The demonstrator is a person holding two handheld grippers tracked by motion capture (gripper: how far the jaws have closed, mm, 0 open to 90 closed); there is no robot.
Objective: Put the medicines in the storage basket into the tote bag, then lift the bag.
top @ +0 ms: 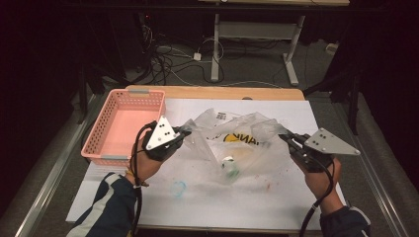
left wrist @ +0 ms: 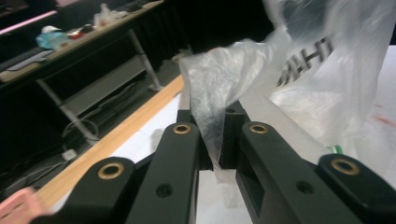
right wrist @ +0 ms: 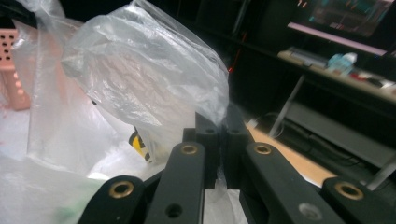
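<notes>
Each gripper has its jaws clamped on an edge of the clear plastic bag (top: pixel 232 143), which sits on the desk (top: pixel 276 197) just right of the pink basket (top: pixel 124 126): left gripper (top: pixel 185 132) on the bag's left edge, right gripper (top: pixel 282 138) on the right. They look to be spreading the mouth; the next move likely needs an even outward pull that doesn't tear the film.

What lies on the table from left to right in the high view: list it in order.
Pink plastic basket → left tongs, shut on a plastic bag edge → clear plastic bag with black and yellow print → right tongs, shut on the bag's other edge.
</notes>
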